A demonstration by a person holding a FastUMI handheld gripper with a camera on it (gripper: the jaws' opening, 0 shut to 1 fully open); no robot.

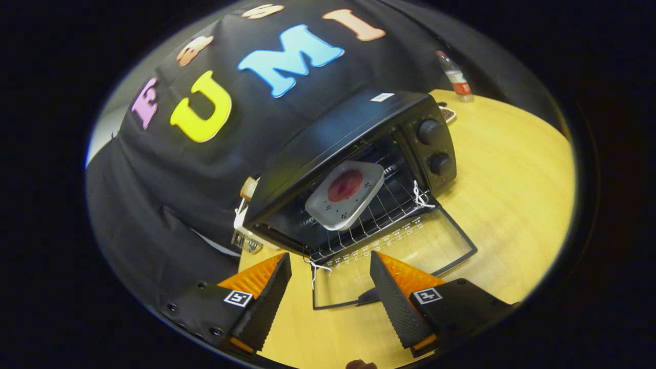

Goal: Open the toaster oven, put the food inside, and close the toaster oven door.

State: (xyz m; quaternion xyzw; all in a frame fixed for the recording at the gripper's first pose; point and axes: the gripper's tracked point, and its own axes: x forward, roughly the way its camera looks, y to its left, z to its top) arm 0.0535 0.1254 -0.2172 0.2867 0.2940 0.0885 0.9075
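Jaws spread wide apart, gripping nothing, hovering low over the wooden bench. Between the fingertips: bare bench and the near edge of the toaster oven door. Door dropped fully open, lying flat on the bench, glass face up, wood showing through it. Door handle at the near rim, just beside the right finger; contact not clear. White string tied at the door's left hinge corner, a second string at the right hinge corner.

Just beyond the door, black toaster oven, mouth open toward the jaws. Wire rack inside, spanning the cavity. On the rack, pale square plate carrying a round dark-red piece of food, tilted in the view, well inside the opening. Nothing between the jaws and the door.

On the oven's right panel, two round knobs, one above the other. White sticker on the oven top.

Left of the oven, against its side: a small tan object above a clear ribbed thing, too small to identify.

Farther back on the bench, beyond the oven's right corner, a small flat item, mostly hidden, then a clear plastic bottle with a red label, upright near the bench's far edge. Behind everything, black cloth wall.
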